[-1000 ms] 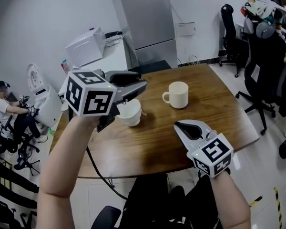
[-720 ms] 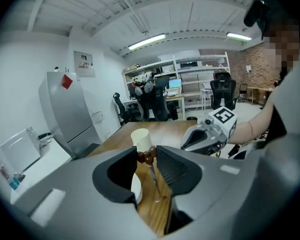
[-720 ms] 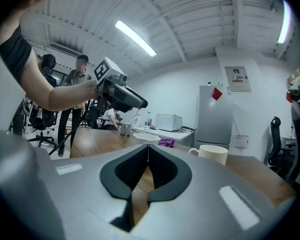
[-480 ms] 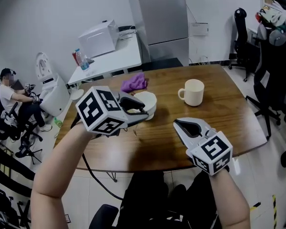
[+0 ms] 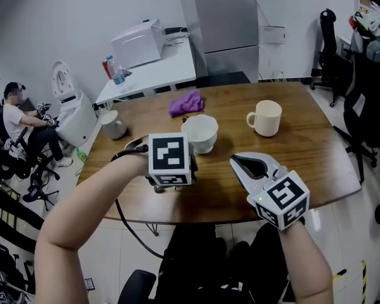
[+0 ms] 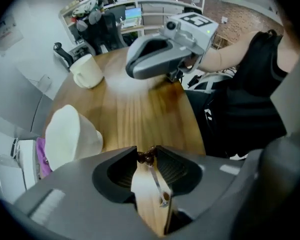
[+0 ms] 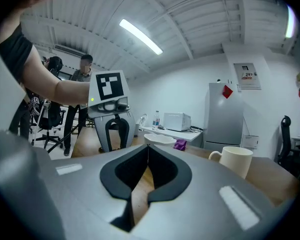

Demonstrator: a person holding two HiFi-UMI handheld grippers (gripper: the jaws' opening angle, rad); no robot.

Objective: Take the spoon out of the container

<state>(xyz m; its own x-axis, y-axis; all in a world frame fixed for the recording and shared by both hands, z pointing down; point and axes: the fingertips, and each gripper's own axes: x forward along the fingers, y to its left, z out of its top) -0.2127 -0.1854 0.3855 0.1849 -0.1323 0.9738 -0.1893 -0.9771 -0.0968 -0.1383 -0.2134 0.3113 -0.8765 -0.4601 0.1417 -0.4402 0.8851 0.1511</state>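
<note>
Left gripper view: the left gripper (image 6: 146, 150) has its jaws clenched on the spoon (image 6: 156, 184). The spoon's dark brown beaded end sits pinched right at the jaw tips, and its thin metal stem runs back from there down the gap between the jaws, toward the camera. The spoon is clear of the white container (image 6: 70, 136), which stands on the tabletop (image 6: 140, 109) off to the left of the jaws and a little ahead of them, apart from both tips. A white mug (image 6: 87, 71) stands farther ahead on the same side. The right gripper (image 6: 140, 69) hangs straight ahead of the left jaws, well apart from them.

Right gripper view: the jaws meet at their tips with nothing between them, and only bare wood shows through the slot behind.

Head view: the left gripper's marker cube hides its jaws and the spoon; the container (image 5: 199, 132) is just beyond that cube.
</note>
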